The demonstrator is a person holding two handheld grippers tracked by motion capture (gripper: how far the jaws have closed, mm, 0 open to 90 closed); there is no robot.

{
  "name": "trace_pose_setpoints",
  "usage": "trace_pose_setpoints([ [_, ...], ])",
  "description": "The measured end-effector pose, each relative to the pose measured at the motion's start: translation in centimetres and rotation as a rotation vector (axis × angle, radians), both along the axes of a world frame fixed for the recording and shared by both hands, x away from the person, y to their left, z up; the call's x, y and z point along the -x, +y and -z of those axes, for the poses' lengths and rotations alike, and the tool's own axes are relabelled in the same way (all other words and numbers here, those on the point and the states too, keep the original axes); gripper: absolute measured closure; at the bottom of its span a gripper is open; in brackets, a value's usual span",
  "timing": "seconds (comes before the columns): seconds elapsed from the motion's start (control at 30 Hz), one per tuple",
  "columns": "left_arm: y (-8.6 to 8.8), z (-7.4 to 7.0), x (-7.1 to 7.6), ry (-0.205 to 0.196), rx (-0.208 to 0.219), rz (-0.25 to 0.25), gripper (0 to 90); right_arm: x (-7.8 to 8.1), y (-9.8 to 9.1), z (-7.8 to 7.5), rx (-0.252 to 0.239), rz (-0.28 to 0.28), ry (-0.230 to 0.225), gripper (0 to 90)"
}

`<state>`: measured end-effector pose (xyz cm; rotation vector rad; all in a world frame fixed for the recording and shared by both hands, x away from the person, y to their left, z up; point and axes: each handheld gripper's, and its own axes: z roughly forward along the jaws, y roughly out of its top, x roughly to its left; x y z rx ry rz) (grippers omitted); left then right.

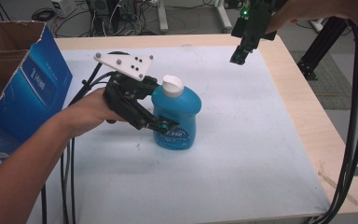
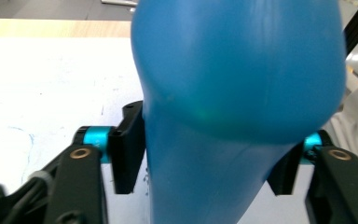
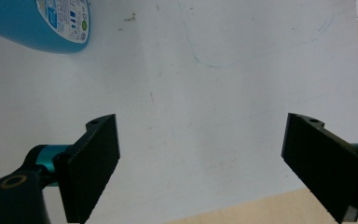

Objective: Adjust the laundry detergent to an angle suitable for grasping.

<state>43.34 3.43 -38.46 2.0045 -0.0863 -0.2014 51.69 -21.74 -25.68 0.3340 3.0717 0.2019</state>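
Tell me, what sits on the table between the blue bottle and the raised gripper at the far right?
Nothing: in the high view, bare white table separates the blue bottle from the right gripper.

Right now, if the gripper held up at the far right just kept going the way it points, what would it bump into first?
Most likely the bare white table sheet. The right gripper stands open with nothing between its jaws, and the blue plastic bottle lies off to the side of that line; depth is hard to judge.
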Motion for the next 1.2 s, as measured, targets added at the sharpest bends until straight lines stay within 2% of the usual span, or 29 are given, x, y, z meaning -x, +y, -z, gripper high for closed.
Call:
trace_pose_setpoints([
  [0.17, -0.2, -0.1, 0.1, 0.005, -0.019, -0.027, 29.9, 0.1, -0.1, 0.0, 0.003, 0.002, 0.001, 10.7],
  [0.33, -0.1, -0.5, 0.3, 0.024, 0.001, -0.034, 24.2, 0.2, -0.1, 0.0, 0.005, 0.002, 0.002, 10.7],
  [0.43, -0.2, -0.6, 0.5, 0.024, -0.022, -0.066, 16.3, 0.2, -0.1, 0.1, 0.003, 0.002, 0.001, 10.7],
  [0.5, -0.3, -0.6, 0.6, 0.040, -0.014, -0.059, 15.3, 0.2, -0.1, 0.1, 0.002, 0.001, 0.000, 10.7],
  [0.57, -0.3, -0.7, 0.6, 0.061, -0.009, -0.086, 15.3, 0.3, -0.1, 0.1, 0.001, 0.005, 0.001, 10.7],
  [0.63, -0.3, -0.8, 0.7, 0.092, 0.016, -0.109, 15.3, 0.2, -0.1, 0.1, -0.001, 0.002, -0.002, 10.7],
  [0.67, -0.2, -0.9, 0.7, 0.076, 0.010, -0.113, 15.2, 0.2, -0.1, 0.1, 0.000, 0.001, -0.002, 10.7],
  [0.73, -0.1, -0.9, 0.7, 0.076, 0.003, -0.129, 15.3, 0.2, -0.2, 0.1, -0.004, 0.000, -0.002, 10.8],
  [0.83, -0.1, -1.0, 0.6, 0.025, -0.020, -0.091, 15.3, 0.1, -0.3, 0.1, 0.000, 0.002, -0.005, 10.7],
  [0.93, -0.2, -1.1, 0.8, -0.015, -0.035, -0.093, 15.2, 0.2, -0.3, 0.2, 0.003, 0.013, 0.000, 10.7],
  [0.97, -0.3, -1.2, 0.9, -0.016, -0.038, -0.107, 14.2, 0.2, -0.3, 0.2, 0.002, 0.004, -0.005, 10.7],
  [1.03, -0.3, -1.3, 1.1, -0.037, -0.044, -0.108, 1.6, 0.2, -0.4, 0.2, 0.002, 0.002, -0.003, 10.7],
  [1.2, 0.1, -1.9, 1.4, -0.047, -0.061, -0.117, 1.6, 0.3, -0.5, 0.2, 0.002, 0.009, -0.002, 10.7],
])
